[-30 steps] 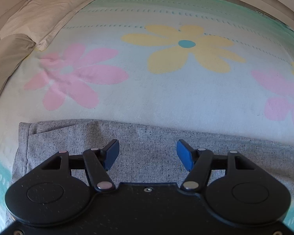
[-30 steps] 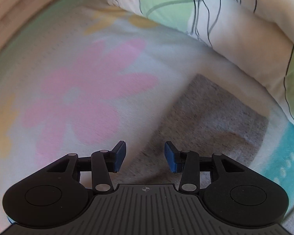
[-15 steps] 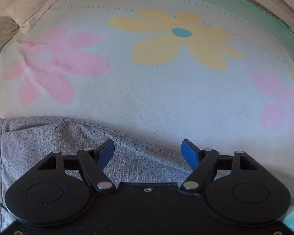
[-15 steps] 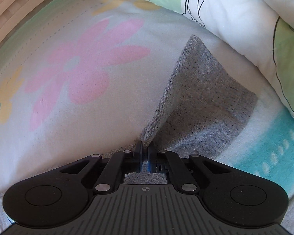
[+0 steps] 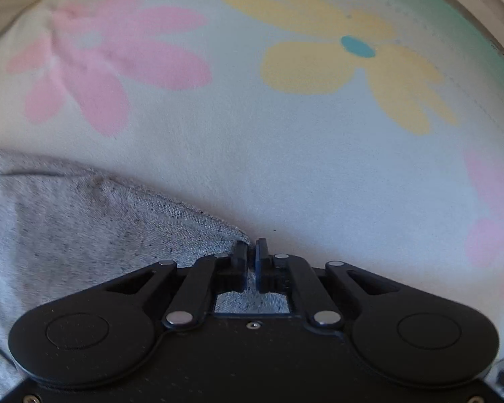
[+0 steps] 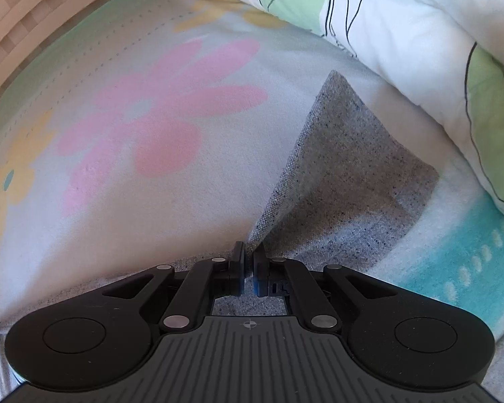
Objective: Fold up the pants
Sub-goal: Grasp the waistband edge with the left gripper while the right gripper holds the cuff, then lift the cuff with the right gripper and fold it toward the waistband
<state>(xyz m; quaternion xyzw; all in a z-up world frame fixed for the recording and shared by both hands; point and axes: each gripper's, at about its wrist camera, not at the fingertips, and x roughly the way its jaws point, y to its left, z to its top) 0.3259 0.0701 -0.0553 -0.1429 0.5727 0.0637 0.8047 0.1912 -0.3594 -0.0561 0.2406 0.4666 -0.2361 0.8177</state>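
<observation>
Both my left gripper (image 5: 251, 255) and right gripper (image 6: 248, 258) have jaws clamped on the grey pants (image 6: 346, 174), which stretch lengthwise between them across the bed (image 5: 285, 168).

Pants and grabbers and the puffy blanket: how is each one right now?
Left gripper: shut on the grey pants' edge.
Right gripper: shut on the pants' edge.
Grey pants: partly lifted off the flowered sheet, pinched by both.
Duvet: bunched up beside the pants.
</observation>
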